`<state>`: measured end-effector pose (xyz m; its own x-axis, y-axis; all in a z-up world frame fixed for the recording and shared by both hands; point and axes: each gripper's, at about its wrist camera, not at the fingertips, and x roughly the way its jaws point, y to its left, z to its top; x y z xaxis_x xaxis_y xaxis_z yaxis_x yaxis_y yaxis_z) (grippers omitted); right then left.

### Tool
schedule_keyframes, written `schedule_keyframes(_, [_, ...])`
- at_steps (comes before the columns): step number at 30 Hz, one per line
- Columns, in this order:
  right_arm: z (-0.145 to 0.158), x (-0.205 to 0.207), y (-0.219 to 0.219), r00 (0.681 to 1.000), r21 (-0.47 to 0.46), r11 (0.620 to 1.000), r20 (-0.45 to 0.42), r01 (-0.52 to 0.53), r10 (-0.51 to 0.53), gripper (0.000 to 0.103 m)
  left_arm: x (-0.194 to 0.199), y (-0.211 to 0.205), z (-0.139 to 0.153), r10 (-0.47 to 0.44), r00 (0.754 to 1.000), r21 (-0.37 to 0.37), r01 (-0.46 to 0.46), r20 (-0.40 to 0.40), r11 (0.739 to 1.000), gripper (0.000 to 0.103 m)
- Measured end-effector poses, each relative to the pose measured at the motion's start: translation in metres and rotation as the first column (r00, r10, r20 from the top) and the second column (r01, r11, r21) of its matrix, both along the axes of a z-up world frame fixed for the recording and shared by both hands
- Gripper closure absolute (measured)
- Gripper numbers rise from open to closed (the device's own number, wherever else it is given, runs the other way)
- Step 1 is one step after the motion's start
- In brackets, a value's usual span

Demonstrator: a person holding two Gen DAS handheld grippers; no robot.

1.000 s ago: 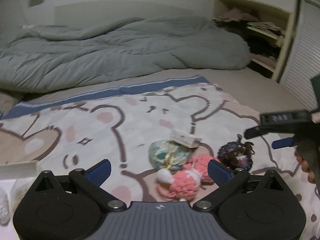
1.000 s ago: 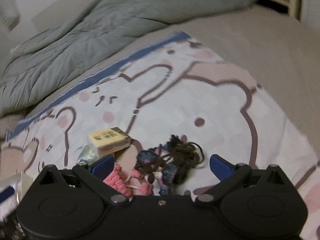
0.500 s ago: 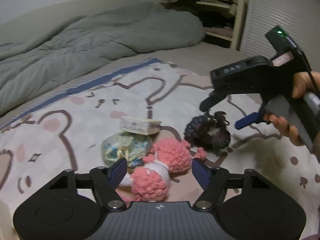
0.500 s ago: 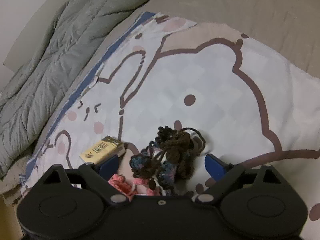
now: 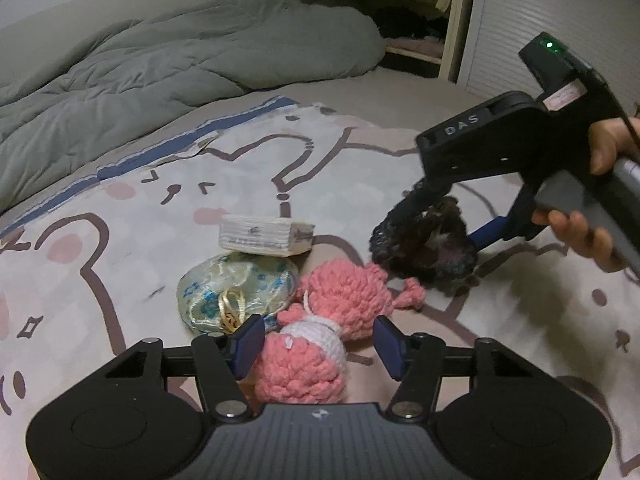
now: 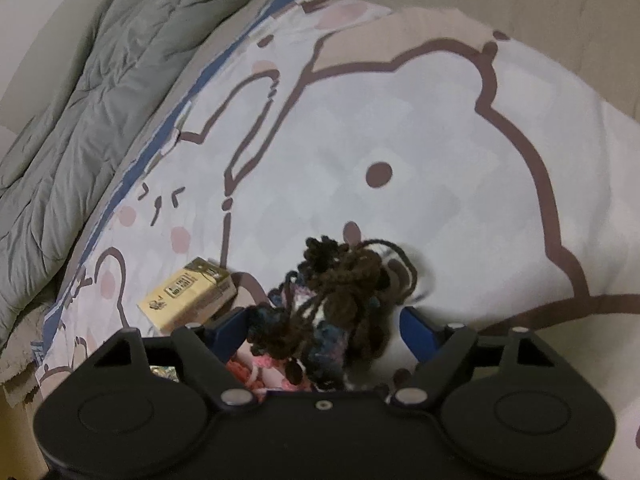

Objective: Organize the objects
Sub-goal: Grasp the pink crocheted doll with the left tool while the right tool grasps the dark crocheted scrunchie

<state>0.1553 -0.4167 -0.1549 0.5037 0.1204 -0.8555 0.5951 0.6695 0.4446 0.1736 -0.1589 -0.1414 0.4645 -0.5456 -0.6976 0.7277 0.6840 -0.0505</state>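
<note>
The left gripper (image 5: 318,346) is seen closing its fingers around the pink crocheted toy (image 5: 320,336), which lies on the bear-print blanket (image 5: 132,248) between the pads; firm contact cannot be confirmed. The right gripper (image 6: 322,330) is seen closing with the dark yarn bundle (image 6: 340,292) between its still-spread fingers. A floral pouch (image 5: 236,294) and a small box (image 5: 266,236) are noted just beyond the left fingers.

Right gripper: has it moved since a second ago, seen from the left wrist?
Yes. The right gripper has come in from the right edge and down over the dark yarn bundle, its jaws closing around it.
</note>
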Motion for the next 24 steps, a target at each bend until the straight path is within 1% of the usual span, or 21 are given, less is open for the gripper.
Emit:
schedule_keyframes(2, [-0.003, -0.001, -0.001, 1.000, 0.001, 1.000, -0.008, 0.003, -0.003, 0.021, 0.001, -0.002, -0.003, -0.001, 1.000, 0.025, 0.001, 0.011, 1.000, 0.043])
schedule_keyframes(5, [-0.006, -0.001, -0.004, 1.000, 0.000, 1.000, -0.012, 0.005, -0.005, 0.023, 0.000, -0.005, -0.010, -0.017, 1.000, 0.084, 0.015, 0.020, 0.996, 0.043])
schedule_keyframes(7, [-0.006, -0.001, -0.004, 1.000, -0.002, 1.000, -0.007, -0.003, 0.003, 0.026, -0.004, -0.008, -0.013, -0.031, 0.999, 0.118, 0.026, 0.045, 0.993, 0.043])
schedule_keyframes(8, [-0.006, -0.001, -0.003, 1.000, -0.001, 1.000, -0.001, -0.009, 0.009, 0.030, -0.005, -0.009, -0.013, -0.034, 0.998, 0.132, 0.027, 0.051, 0.991, 0.044])
schedule_keyframes(9, [-0.005, -0.001, -0.002, 1.000, 0.002, 1.000, 0.005, -0.019, 0.019, 0.035, -0.006, -0.010, -0.012, -0.028, 0.998, 0.142, 0.020, 0.055, 0.990, 0.049])
schedule_keyframes(10, [-0.005, 0.000, -0.001, 0.999, 0.010, 0.999, 0.013, -0.030, 0.030, 0.038, -0.005, -0.010, -0.012, -0.019, 0.998, 0.150, 0.010, 0.056, 0.989, 0.050])
schedule_keyframes(11, [-0.005, 0.000, 0.000, 0.999, 0.017, 0.999, 0.016, -0.039, 0.039, 0.040, -0.005, -0.010, -0.011, -0.013, 0.999, 0.149, 0.006, 0.047, 0.989, 0.051])
schedule_keyframes(12, [-0.005, 0.000, 0.002, 0.999, 0.022, 0.999, 0.020, -0.050, 0.049, 0.045, -0.004, -0.009, -0.010, -0.010, 0.999, 0.150, 0.004, 0.038, 0.989, 0.051])
schedule_keyframes(13, [-0.005, 0.000, 0.003, 0.998, 0.023, 0.998, 0.024, -0.066, 0.065, 0.046, -0.004, -0.009, -0.010, -0.011, 0.999, 0.153, 0.006, 0.034, 0.988, 0.051])
schedule_keyframes(16, [-0.001, 0.000, 0.009, 0.994, -0.020, 0.994, 0.034, -0.107, 0.108, 0.055, -0.005, -0.008, -0.007, -0.007, 1.000, 0.157, 0.003, 0.023, 0.988, 0.052])
schedule_keyframes(17, [0.002, -0.001, 0.010, 0.992, -0.030, 0.993, 0.045, -0.114, 0.115, 0.060, -0.005, -0.007, -0.006, -0.002, 1.000, 0.156, -0.001, 0.018, 0.988, 0.052])
schedule_keyframes(22, [0.016, -0.008, 0.009, 0.989, -0.077, 0.991, 0.089, -0.108, 0.114, 0.063, -0.006, -0.005, 0.000, 0.024, 1.000, 0.156, -0.024, 0.004, 0.988, 0.053])
schedule_keyframes(24, [0.021, -0.010, 0.007, 0.989, -0.087, 0.991, 0.102, -0.100, 0.109, 0.063, -0.008, -0.002, 0.004, 0.034, 0.999, 0.143, -0.034, 0.006, 0.989, 0.053])
